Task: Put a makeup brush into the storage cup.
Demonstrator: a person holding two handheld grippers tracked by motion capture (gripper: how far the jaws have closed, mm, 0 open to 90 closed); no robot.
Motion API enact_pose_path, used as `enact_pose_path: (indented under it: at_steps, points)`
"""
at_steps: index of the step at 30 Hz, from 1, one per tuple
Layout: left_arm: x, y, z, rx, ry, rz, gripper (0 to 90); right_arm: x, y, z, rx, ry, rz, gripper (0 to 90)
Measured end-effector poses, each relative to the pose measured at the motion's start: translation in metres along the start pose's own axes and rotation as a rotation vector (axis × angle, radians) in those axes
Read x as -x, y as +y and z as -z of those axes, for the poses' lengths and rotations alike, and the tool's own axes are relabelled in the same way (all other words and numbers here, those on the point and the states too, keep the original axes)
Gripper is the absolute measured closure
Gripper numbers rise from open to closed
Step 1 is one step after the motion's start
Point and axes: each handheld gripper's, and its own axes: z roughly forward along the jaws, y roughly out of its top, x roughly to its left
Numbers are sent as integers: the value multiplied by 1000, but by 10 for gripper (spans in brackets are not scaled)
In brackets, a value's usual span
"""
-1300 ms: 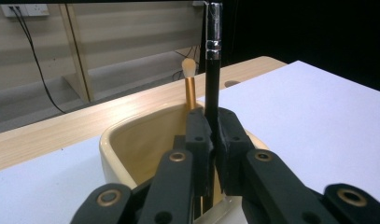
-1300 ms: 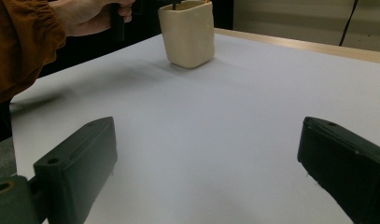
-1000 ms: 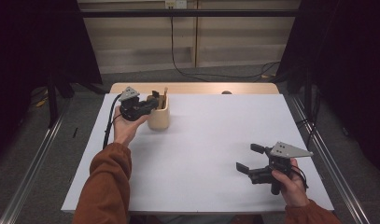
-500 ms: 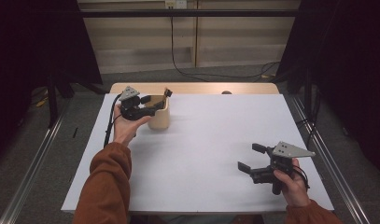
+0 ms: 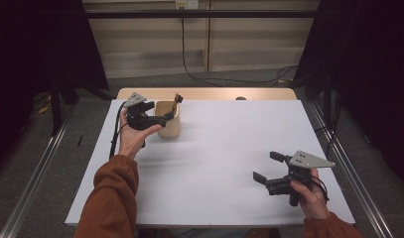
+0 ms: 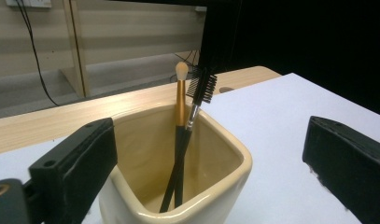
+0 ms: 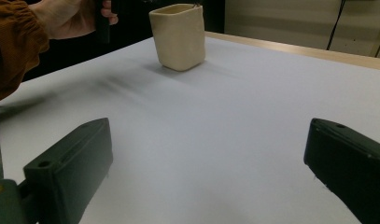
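Release step: left gripper (image 5: 166, 110) jaws just opened wide above cream cup (image 6: 178, 186), brushes (image 6: 180, 135) inside; withdrawal next.

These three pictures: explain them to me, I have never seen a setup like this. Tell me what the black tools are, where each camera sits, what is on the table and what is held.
A person sits at a white table with a hand-held two-jaw gripper in each hand. The high view looks down from above: the left gripper is at a cream cup, and the right gripper hovers over bare table. The other two pictures come from cameras riding on the grippers, looking along their black jaws.

The left gripper view shows two makeup brushes standing in the cup. The left jaws have just been opening; they now stand wide apart with the cup between them, pressing on nothing. The right gripper is also open and holds nothing, and its view shows the cup from across the table.
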Motion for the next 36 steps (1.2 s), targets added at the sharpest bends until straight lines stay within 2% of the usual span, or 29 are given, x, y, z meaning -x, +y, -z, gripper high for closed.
enact_pose_path:
  at_steps: [4, 7, 11, 15, 19, 26, 30, 36]
  points:
    - [1, 0, 4, -18, 5, -4, 22, -1, 0, 0, 2, -9, 4, 1]
    - [2, 1, 8, 0, -3, -22, 22, -1, 0, -1, 0, -10, 3, 1]
    - [5, 3, 13, -6, 2, -21, 20, -1, 0, 0, 4, -14, 4, 1]
    - [15, 5, 18, 16, -23, -23, 21, -1, 0, 0, 4, -17, 2, 1]
    - [24, 6, 21, 19, -40, -52, 20, -1, 0, -1, -1, -15, 3, 1]
    - [29, -1, 31, 6, -34, -58, 20, -1, 0, 1, 5, -23, -2, 1]
    - [35, -4, 37, -9, -21, -86, 23, -2, 0, 1, 0, -22, 0, 2]
    - [42, -10, 47, 0, -21, -84, 24, -2, 0, 1, 0, -24, 2, 2]
